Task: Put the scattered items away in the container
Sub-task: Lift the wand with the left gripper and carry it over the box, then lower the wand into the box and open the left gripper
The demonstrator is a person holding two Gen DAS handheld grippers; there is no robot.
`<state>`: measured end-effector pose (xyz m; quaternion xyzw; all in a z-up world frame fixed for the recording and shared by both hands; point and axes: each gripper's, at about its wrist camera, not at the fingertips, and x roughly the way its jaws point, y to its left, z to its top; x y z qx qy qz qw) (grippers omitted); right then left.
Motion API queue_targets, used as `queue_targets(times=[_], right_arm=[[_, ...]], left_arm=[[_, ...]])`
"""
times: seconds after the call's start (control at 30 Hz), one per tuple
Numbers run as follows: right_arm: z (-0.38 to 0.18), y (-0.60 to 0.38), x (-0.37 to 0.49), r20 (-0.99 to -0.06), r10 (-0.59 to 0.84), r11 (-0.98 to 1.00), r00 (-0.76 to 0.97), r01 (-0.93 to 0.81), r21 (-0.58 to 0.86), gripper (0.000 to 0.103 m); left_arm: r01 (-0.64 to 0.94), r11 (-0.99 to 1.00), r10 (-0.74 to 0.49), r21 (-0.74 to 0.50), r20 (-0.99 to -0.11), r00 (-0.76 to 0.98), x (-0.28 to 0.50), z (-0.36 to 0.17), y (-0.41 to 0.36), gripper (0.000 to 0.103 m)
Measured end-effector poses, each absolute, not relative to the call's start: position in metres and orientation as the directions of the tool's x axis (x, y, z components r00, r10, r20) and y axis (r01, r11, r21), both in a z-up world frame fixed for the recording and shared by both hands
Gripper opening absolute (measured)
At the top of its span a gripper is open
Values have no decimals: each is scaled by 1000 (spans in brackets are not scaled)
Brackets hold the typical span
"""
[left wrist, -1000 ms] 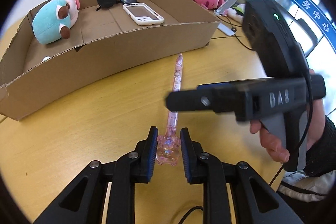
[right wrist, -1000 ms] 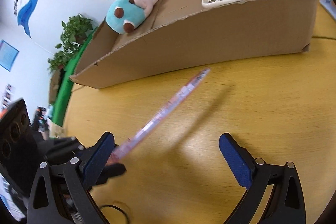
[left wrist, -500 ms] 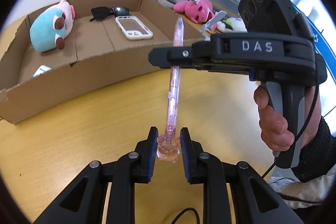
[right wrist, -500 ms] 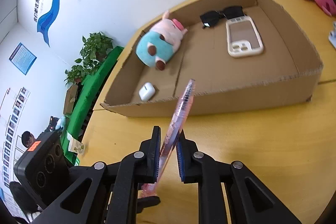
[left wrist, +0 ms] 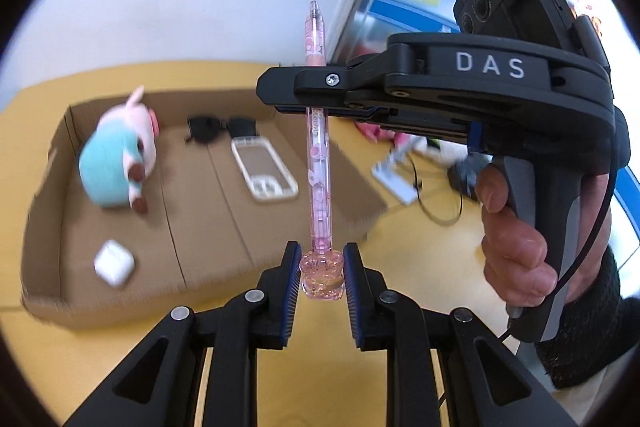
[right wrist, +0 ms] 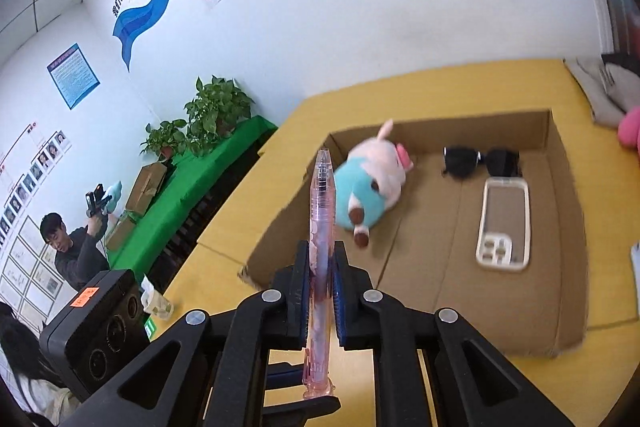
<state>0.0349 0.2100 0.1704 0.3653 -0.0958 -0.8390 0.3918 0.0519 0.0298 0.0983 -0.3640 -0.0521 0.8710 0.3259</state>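
A pink see-through pen (left wrist: 319, 163) stands upright in the air, held at both ends. My left gripper (left wrist: 321, 277) is shut on its chunky pink cap end. My right gripper (right wrist: 321, 281) is shut on the pen's barrel (right wrist: 321, 227); in the left wrist view its fingers (left wrist: 320, 95) cross the pen from the right. Both hold the pen above the yellow table, in front of the open cardboard box (left wrist: 208, 211). The box holds a teal and pink plush (left wrist: 116, 163), black sunglasses (left wrist: 222, 127), a white phone case (left wrist: 264, 171) and a small white earbud case (left wrist: 114, 263).
The box also shows in the right wrist view (right wrist: 560, 247), with the plush (right wrist: 370, 183), sunglasses (right wrist: 482, 161) and phone case (right wrist: 506, 227) inside. Pink plush toys, cables and papers (left wrist: 396, 179) lie beyond the box on the right. A green-covered bench with plants (right wrist: 208, 155) stands at the left.
Both grippers have lifted the pen higher and tilted it upright, nearer over the box. One second ago the right gripper was open; it has closed on the barrel.
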Motion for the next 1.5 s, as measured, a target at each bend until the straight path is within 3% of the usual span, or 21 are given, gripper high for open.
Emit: queue_targets(times=[0.4, 0.73, 1.03, 1.43, 1.5], right_arm=[[191, 163, -67, -624, -674, -711, -394, 575, 405, 10], [108, 143, -150, -724, -631, -750, -279, 458, 477, 10], [13, 136, -205, -815, -552, -813, -175, 328, 480, 11], [-16, 134, -212, -864, -471, -844, -175, 372, 385, 12], [-14, 133, -209, -871, -455, -850, -185, 381, 363, 17]], left_arm=[[-442, -805, 590, -395, -614, -524, -44, 107, 13, 20], [-319, -840, 538, -439, -747, -390, -113, 50, 16, 20], [-200, -911, 396, -359, -899, -186, -167, -15, 38, 20], [-145, -915, 395, -377, -909, -130, -168, -30, 35, 21], [-146, -914, 398, -379, -906, -141, -162, -26, 32, 22]])
